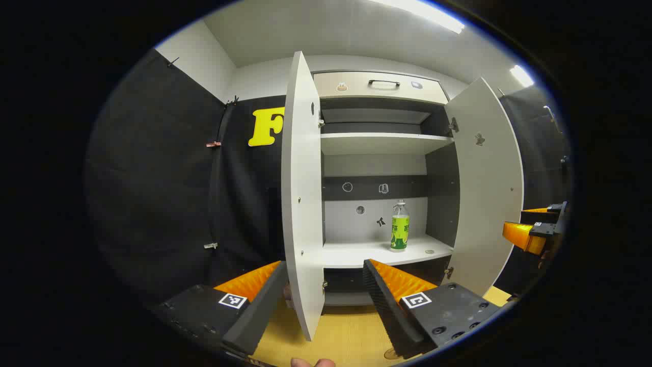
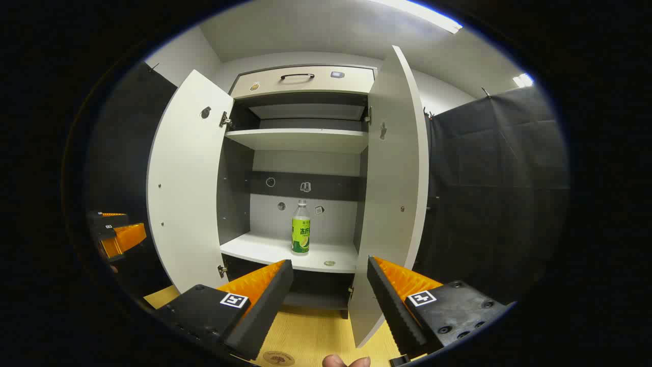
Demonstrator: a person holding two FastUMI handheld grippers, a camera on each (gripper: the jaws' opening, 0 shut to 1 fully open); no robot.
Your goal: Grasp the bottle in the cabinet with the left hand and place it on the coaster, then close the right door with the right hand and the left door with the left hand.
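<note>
Black cloth walls and a pale ceiling with strip lights enclose the booth, where a tall white-and-grey cabinet stands on a yellow wooden table top with both of its flat white doors swung wide. Its left door and right door flank grey-lined compartments: the upper shelf holds nothing, and a closed drawer with a dark handle sits above it. On the lower white shelf stands a clear plastic bottle with a green-and-yellow label, upright, long axis vertical, cap pointing up, towards the right side of the compartment and well back from the front edge. A small round coaster lies on the table top at the lower rim of the right gripper view.

Well short of the cabinet, the left gripper hangs with its jaws spread wide, holding nothing. The right gripper is likewise spread wide and empty.
</note>
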